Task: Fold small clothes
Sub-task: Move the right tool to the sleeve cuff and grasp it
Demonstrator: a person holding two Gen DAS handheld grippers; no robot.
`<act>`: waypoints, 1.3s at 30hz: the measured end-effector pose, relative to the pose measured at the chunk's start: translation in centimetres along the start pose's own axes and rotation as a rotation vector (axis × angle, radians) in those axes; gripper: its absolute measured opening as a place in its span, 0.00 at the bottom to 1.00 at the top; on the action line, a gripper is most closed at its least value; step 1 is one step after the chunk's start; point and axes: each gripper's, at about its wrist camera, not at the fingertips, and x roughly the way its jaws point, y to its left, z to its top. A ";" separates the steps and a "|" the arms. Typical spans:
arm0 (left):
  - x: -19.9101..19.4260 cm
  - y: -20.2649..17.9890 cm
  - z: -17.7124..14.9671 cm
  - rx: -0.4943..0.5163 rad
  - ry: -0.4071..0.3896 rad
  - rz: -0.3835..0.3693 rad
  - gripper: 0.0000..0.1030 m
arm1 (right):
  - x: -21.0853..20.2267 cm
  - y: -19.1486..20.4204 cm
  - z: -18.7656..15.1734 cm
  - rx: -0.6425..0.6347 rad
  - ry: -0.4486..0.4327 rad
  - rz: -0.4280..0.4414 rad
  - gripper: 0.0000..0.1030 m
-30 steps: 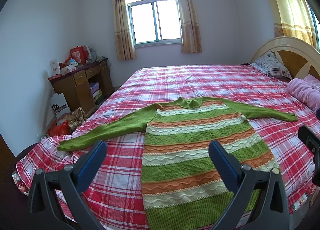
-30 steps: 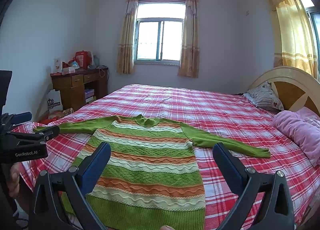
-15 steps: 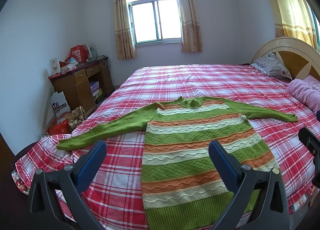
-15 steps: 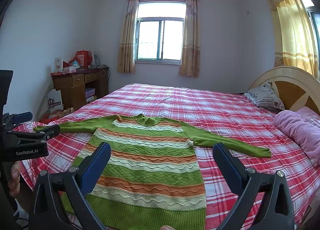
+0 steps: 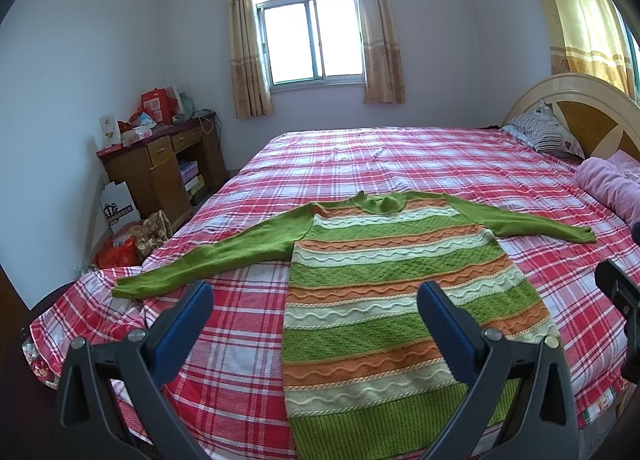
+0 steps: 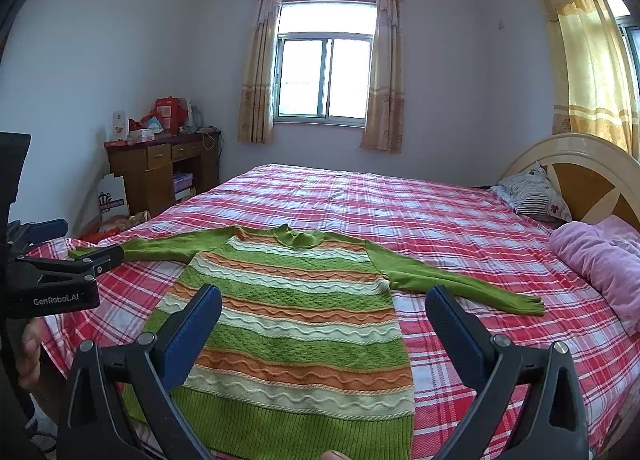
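A green, orange and cream striped knit sweater (image 5: 384, 300) lies flat on the red plaid bed (image 5: 400, 155), hem toward me, both green sleeves spread out. It also shows in the right wrist view (image 6: 296, 324). My left gripper (image 5: 314, 320) is open and empty, held above the bed's near edge over the sweater's left side. My right gripper (image 6: 324, 324) is open and empty above the sweater's hem. The left gripper's body (image 6: 52, 280) shows at the left of the right wrist view.
A wooden desk (image 5: 160, 167) with boxes and bags stands at the left wall. A striped pillow (image 5: 544, 135) and a pink blanket (image 5: 612, 183) lie by the headboard (image 5: 592, 115) at the right. Bags (image 5: 132, 240) sit on the floor left of the bed.
Both grippers stay open and nearly still. The views shift only slightly; the sweater has not moved.
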 end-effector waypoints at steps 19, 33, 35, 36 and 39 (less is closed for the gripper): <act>4.8 -0.6 -1.6 0.004 0.097 -0.042 1.00 | 5.3 -1.6 -2.7 0.025 0.097 0.146 0.99; 16.4 -1.7 -1.3 0.038 0.239 0.019 1.00 | 17.2 -20.7 -6.0 0.291 0.349 -0.057 0.99; 17.8 -2.0 -1.3 0.037 0.257 0.023 1.00 | 18.1 -24.7 -6.2 0.341 0.356 -0.119 0.99; 18.5 -2.0 -1.4 0.038 0.264 0.030 1.00 | 18.3 -26.3 -6.3 0.362 0.361 -0.143 0.99; 20.6 -2.0 -1.6 0.029 0.290 0.050 1.00 | 19.2 -32.5 -6.6 0.427 0.372 -0.251 0.94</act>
